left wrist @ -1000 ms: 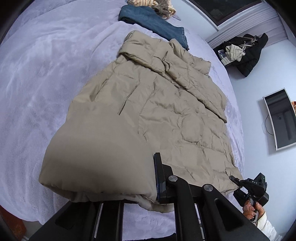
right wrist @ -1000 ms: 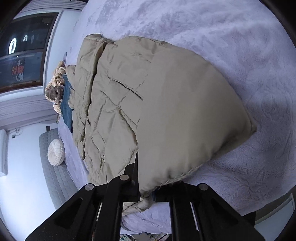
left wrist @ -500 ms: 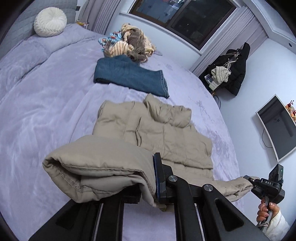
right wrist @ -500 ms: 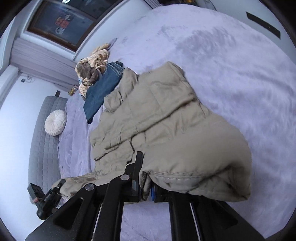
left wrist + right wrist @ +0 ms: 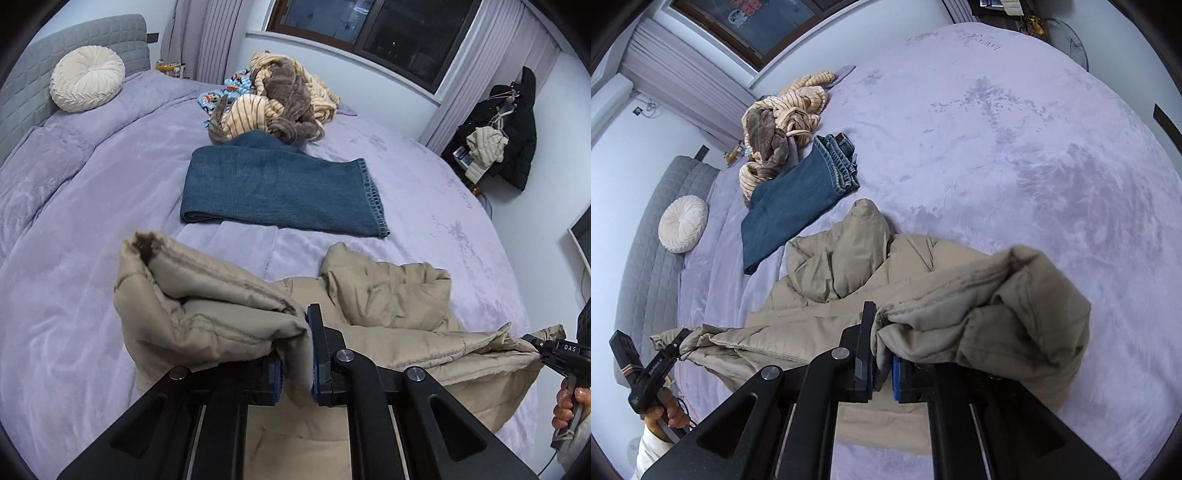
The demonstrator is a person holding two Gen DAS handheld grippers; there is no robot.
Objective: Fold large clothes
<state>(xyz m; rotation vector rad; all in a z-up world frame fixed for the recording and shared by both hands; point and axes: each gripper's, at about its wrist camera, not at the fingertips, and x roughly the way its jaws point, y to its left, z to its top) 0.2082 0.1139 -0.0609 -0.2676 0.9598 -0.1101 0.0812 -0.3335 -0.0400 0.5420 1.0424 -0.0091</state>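
Observation:
A beige puffer coat [image 5: 388, 295] lies on the lilac bed [image 5: 92, 221], its collar end toward the jeans. My left gripper [image 5: 295, 369] is shut on one bottom hem corner, lifted and carried over the coat's lower part. My right gripper [image 5: 884, 369] is shut on the other hem corner of the coat [image 5: 842, 266]. The right gripper also shows at the right edge of the left wrist view [image 5: 535, 347], pinching the hem. The left gripper shows at the lower left of the right wrist view [image 5: 677, 343], gripping the hem.
Folded blue jeans [image 5: 280, 188] lie just beyond the coat. A heap of striped and brown clothes [image 5: 280, 99] sits farther back near the window. A round white cushion [image 5: 86, 79] leans on the grey headboard. A dark jacket [image 5: 509, 129] hangs at the right wall.
Both grippers have lifted the coat's bottom hem and carried it toward the collar, doubling the coat over. The views have tilted up from the coat to the far bed.

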